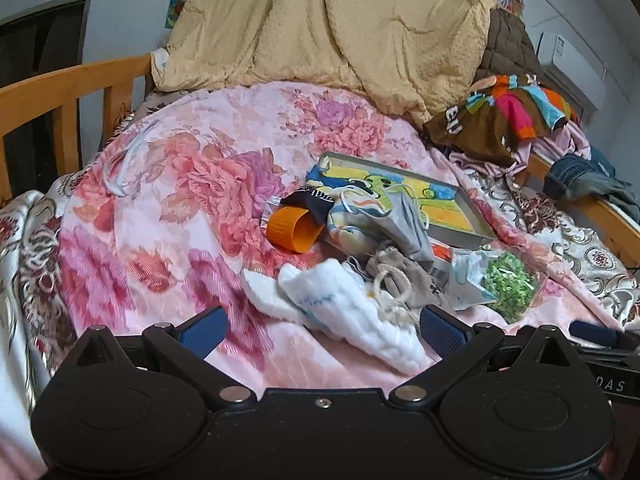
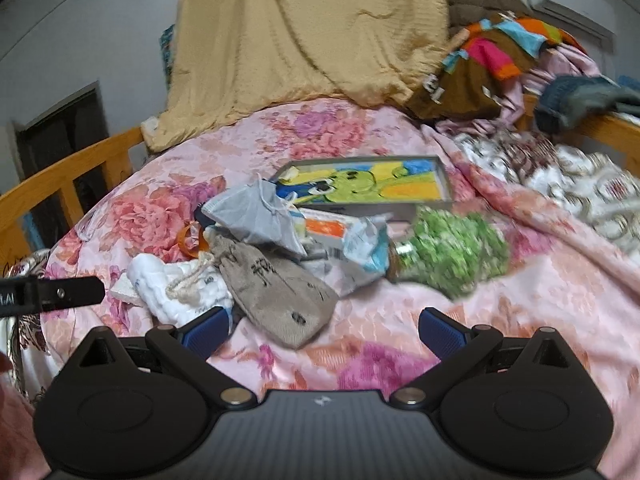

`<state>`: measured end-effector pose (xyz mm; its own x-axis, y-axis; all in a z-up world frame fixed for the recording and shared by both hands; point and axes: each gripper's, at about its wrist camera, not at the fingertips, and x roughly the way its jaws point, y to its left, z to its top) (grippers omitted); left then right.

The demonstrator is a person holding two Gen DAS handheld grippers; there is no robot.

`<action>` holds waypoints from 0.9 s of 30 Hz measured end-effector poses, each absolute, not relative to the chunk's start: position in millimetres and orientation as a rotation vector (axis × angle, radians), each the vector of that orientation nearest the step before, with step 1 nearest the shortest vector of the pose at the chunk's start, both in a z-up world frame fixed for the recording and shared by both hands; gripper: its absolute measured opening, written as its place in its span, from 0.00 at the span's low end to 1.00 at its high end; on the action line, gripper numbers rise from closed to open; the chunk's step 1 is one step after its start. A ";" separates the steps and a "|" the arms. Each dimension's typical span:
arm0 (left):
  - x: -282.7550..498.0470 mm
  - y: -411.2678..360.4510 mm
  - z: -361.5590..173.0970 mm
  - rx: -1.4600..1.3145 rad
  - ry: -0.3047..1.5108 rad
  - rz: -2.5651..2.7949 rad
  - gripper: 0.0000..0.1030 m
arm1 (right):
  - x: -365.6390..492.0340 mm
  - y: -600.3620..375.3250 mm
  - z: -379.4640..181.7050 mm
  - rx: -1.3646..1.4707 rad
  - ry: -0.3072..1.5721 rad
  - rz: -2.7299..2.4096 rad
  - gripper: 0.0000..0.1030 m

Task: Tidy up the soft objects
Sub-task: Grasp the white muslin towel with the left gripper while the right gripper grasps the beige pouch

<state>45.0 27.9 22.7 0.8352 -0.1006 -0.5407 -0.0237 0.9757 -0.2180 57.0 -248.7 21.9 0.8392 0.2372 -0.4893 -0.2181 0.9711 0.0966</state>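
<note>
- Left tongs [image 1: 322,330] are standing wide apart, gripping nothing, hovering just near of the white cloth [image 1: 352,312]
- Right tongs [image 2: 324,330] are also gaping apart and empty, with the near end of the tan pouch [image 2: 276,296] lying between their tips
- Soft things are sitting in a heap in the middle of the bed [image 1: 160,200], on its pink floral blanket
- White cloth is lying at the heap's near left, touching the tan pouch, whose cord is trailing over it
- Grey bag [image 2: 256,216] is resting just far of the pouch
- Green bundle [image 2: 456,248] is lying at the heap's right, blurred in the right view
- Orange cup [image 1: 292,232] is lying tipped on its side at the heap's far left
- Picture box [image 1: 436,204] is sitting at the far side, partly under the grey bag
- Yellow quilt [image 1: 320,24] is hanging at the far end of the bed
</note>
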 end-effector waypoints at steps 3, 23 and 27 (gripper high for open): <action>63.8 28.7 23.7 -0.182 0.611 -0.071 0.99 | 78.8 -243.2 22.3 -0.026 0.539 0.282 1.00; 104.7 4.2 -16.3 -0.115 0.702 -0.326 0.96 | 149.6 -208.5 -12.8 -0.273 0.491 0.549 0.97; 110.3 9.9 -22.4 -0.214 0.730 -0.330 0.94 | 153.6 -206.9 -18.8 -0.280 0.538 0.565 0.86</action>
<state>110.3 9.9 -22.4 0.6972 -0.3677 -0.6154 0.2200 0.9268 -0.3044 153.6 -206.9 -18.8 0.7130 0.4314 -0.5527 -0.5734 0.8125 -0.1054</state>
